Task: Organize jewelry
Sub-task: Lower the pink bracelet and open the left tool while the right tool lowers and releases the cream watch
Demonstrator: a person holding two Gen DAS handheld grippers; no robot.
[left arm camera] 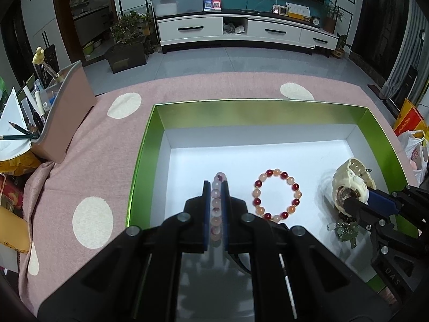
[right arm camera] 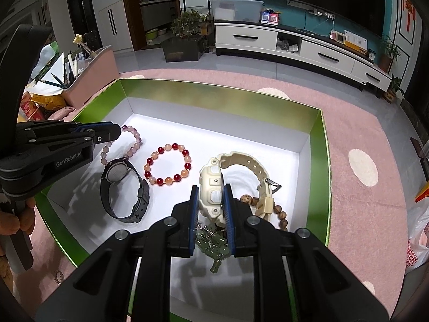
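Left gripper (left arm camera: pixel 216 187) clamps a pale pink-purple bead bracelet (right arm camera: pixel 133 145); right gripper (right arm camera: pixel 210 196) clamps a cream watch (right arm camera: pixel 213 187)

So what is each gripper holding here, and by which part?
Left gripper is shut on the pale pink bead bracelet, pinching its beaded loop. Right gripper is shut on the cream watch, by its case sides.

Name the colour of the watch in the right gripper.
Cream watch, clearest in the right wrist view.

Pale pink bracelet (left arm camera: pixel 216 204) and cream watch (right arm camera: pixel 214 187) stand edgewise in green box (right arm camera: pixel 316 166).
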